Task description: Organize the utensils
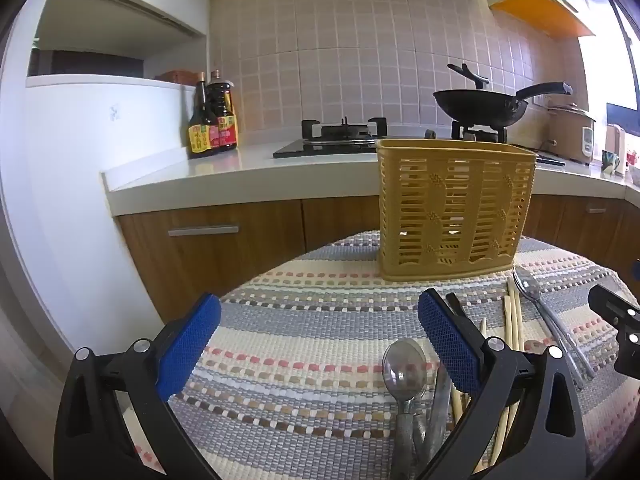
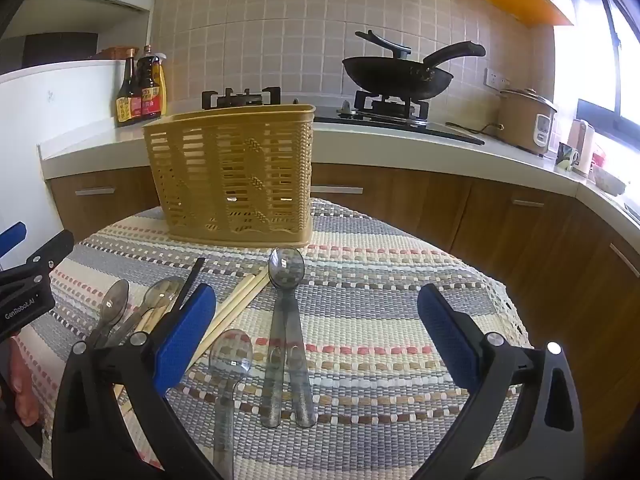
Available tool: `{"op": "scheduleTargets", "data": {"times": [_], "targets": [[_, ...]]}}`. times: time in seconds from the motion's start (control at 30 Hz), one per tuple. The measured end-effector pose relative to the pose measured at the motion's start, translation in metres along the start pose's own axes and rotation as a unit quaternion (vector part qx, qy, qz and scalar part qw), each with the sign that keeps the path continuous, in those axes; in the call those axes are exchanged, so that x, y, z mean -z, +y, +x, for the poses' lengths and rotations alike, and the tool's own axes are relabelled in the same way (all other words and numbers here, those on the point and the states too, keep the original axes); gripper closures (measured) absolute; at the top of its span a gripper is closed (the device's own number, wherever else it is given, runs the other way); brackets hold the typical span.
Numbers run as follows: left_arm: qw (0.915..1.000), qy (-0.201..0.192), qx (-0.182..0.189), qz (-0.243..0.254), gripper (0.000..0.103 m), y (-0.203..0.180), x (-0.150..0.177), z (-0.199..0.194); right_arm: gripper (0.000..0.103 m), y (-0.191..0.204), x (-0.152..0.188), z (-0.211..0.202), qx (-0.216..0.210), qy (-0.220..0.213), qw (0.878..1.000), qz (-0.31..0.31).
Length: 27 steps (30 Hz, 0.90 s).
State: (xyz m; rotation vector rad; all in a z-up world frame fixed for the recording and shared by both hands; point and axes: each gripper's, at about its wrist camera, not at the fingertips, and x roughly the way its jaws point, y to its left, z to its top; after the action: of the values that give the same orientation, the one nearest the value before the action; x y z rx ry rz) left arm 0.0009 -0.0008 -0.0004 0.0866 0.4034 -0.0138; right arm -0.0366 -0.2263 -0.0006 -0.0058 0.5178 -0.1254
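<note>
- Left gripper (image 1: 318, 344): jaws spread wide apart, nothing between the blue pads (image 1: 188, 346); it hangs over the near left part of the table.
- Right gripper (image 2: 316, 338): jaws likewise wide apart and holding nothing, above the near middle of the table.
- Table: covered by a striped woven cloth (image 2: 380, 280).
- Yellow slotted basket (image 2: 232, 176): upright at the far edge of the table, apart from the utensils.
- Wooden chopsticks (image 2: 236, 304): lying flat near the table's middle, slanting from the basket toward the near left.
- Two smoky plastic spoons (image 2: 286, 320): side by side, touching, just right of the chopsticks, bowls toward the basket.
- Clear spoon (image 2: 230, 364): flat at the near edge, just left of that pair.
- Metal spoon (image 1: 404, 368): lying with other cutlery in a loose pile toward the left edge, beside the left gripper's right finger.
</note>
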Motion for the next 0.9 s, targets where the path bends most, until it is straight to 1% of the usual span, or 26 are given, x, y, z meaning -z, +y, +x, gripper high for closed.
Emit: {"op": "scheduleTargets", "data": {"times": [0.13, 0.17, 0.27, 0.3, 0.53, 0.9], "targets": [[1.0000, 0.003, 0.003, 0.000, 0.007, -0.003, -0.001, 0.001, 0.007, 0.001, 0.002, 0.001, 0.003, 0.001, 1.000, -0.002], [1.0000, 0.002, 0.006, -0.006, 0.007, 0.004, 0.000, 0.003, 0.007, 0.000, 0.002, 0.001, 0.002, 0.001, 1.000, -0.001], [1.0000, 0.003, 0.007, -0.005, 0.007, 0.005, -0.001, 0.005, 0.007, -0.002, 0.001, 0.002, 0.001, 0.003, 1.000, 0.005], [1.0000, 0.000, 0.005, -0.005, 0.007, -0.001, 0.000, 0.001, 0.007, 0.001, 0.001, 0.001, 0.002, 0.003, 1.000, 0.000], [0.9999, 0.002, 0.007, -0.007, 0.007, -0.003, -0.002, 0.002, 0.007, 0.004, 0.003, 0.006, 0.004, 0.005, 1.000, -0.011], [0.9999, 0.002, 0.010, -0.005, 0.007, -0.010, 0.004, 0.002, 0.007, 0.006, 0.005, 0.007, 0.004, 0.009, 1.000, -0.014]]}}
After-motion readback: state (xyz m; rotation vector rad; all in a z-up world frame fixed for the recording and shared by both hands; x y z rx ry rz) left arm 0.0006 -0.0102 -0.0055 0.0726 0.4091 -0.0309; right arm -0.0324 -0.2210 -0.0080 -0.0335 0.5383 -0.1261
